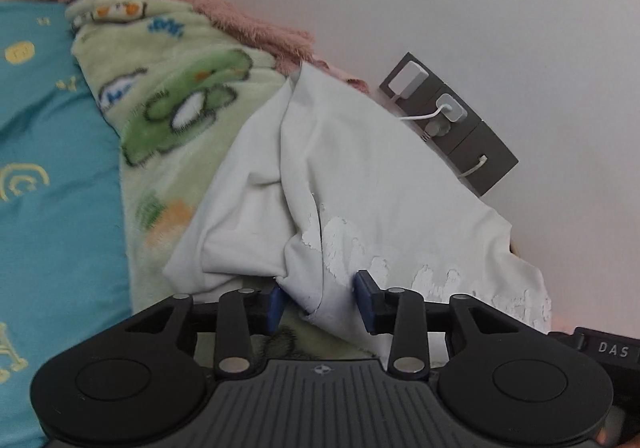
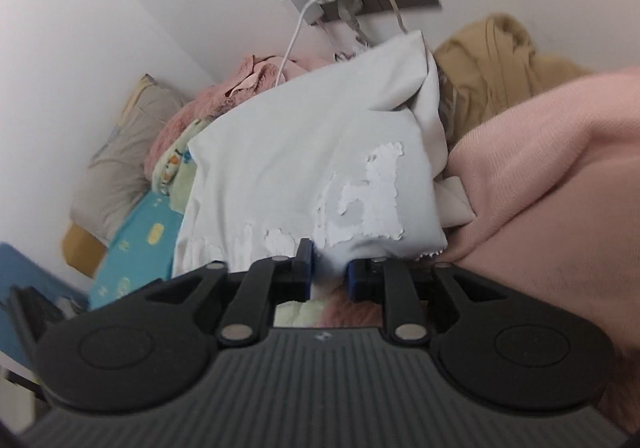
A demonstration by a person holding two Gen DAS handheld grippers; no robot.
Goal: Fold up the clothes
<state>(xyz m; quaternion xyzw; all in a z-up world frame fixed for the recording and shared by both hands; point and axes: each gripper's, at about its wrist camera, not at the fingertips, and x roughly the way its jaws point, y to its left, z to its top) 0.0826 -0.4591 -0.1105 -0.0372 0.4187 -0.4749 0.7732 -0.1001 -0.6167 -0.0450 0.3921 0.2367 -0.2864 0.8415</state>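
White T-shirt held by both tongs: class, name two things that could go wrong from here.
1. The white T-shirt lies close under the charger cables; lifting it might snag them.
2. The cracked print sits right by the right tongs and left tongs; pulling may flake it further.

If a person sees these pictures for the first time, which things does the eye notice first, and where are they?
First comes the white T-shirt with its cracked, peeling white print, in the middle of both views, with fabric between the blue pads of the left gripper and the right gripper. Next, the green cartoon blanket lies left of the shirt on the teal sheet. Behind, a grey outlet panel with white chargers sits on the wall.
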